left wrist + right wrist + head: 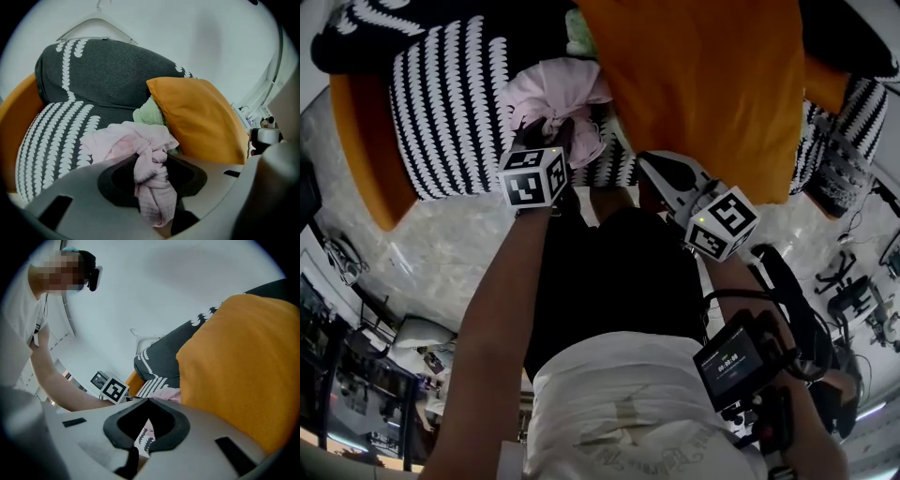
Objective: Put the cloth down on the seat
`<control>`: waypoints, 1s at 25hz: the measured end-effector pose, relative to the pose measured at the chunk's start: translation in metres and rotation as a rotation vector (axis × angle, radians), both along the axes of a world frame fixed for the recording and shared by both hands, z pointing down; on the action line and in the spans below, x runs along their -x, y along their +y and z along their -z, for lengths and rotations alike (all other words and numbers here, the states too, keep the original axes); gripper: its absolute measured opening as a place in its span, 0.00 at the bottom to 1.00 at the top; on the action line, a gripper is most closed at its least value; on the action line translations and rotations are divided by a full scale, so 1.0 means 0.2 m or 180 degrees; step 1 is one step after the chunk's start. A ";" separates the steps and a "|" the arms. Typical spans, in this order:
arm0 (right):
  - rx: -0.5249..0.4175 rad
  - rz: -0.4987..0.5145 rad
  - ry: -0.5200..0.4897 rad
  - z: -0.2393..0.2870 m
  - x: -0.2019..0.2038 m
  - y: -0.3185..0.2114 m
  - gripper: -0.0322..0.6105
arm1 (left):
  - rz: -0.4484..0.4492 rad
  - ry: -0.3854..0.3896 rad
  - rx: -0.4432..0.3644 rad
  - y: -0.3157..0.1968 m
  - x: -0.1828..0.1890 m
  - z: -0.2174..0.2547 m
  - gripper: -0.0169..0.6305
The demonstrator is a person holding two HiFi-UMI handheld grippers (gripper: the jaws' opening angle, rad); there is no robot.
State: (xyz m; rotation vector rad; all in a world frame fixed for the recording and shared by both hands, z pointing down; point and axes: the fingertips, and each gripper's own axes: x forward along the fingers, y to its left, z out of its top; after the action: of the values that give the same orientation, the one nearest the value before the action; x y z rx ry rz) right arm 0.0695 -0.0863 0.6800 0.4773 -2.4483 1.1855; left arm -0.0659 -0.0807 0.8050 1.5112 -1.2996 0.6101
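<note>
Left gripper [159, 220]: I am pinching a twisted tail of the pink cloth [140, 145] between its jaws. The fabric is running up through the gap and out past the tips.
Pink cloth: its bulk is bunching just ahead of my left jaws, lying on the patterned seat [51, 140] near the front edge. The knotted end is sitting in my grip.
Right gripper [136, 460]: I am holding it just right of the left gripper, with its jaws pressed together and nothing between them.
Orange pillow [243, 366]: it is filling the space ahead and to the right of my right jaws. From the left gripper it is standing ahead and to the right, beyond the pink cloth.
Green cloth [149, 115]: it is peeking out straight beyond the pink cloth, tucked against the pillow's left edge.
Seat: black with rows of white marks, it is spreading ahead and to the left of my left jaws. A strip of it is showing through the opening of my right jaws.
Chair frame [14, 117]: orange, it is curving round the seat far to the left of my left gripper.
Left forearm [502, 309]: in the head view it is reaching forward behind the left gripper, over the pale stone floor [450, 253].
</note>
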 end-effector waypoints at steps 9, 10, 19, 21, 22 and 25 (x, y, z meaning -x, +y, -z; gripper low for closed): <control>0.0063 -0.0036 -0.0080 -0.07 0.00 -0.03 0.07 | -0.0011 0.0108 0.0003 -0.04 -0.05 -0.18 0.31; 0.0062 -0.0047 -0.0080 -0.08 -0.01 -0.02 0.07 | -0.0026 0.0123 0.0013 -0.03 -0.07 -0.20 0.32; 0.0017 -0.0122 -0.0093 -0.04 -0.13 0.07 0.07 | -0.0270 0.0203 0.0272 0.09 -0.23 -0.31 0.36; -0.0009 -0.0160 -0.0092 0.01 -0.09 0.12 0.07 | -0.0322 0.0277 0.0305 0.11 -0.19 -0.25 0.40; -0.0019 -0.0190 -0.0101 0.03 -0.08 0.14 0.07 | -0.0345 0.0293 0.0302 0.10 -0.18 -0.22 0.41; -0.0035 -0.0262 -0.0132 0.07 -0.12 0.17 0.07 | -0.0396 0.0272 0.0284 0.11 -0.19 -0.16 0.41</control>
State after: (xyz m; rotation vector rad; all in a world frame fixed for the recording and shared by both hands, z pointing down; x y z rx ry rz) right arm 0.0927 -0.0529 0.6652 0.5672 -2.4930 1.2271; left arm -0.0279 -0.0583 0.8366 1.5359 -1.1057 0.6670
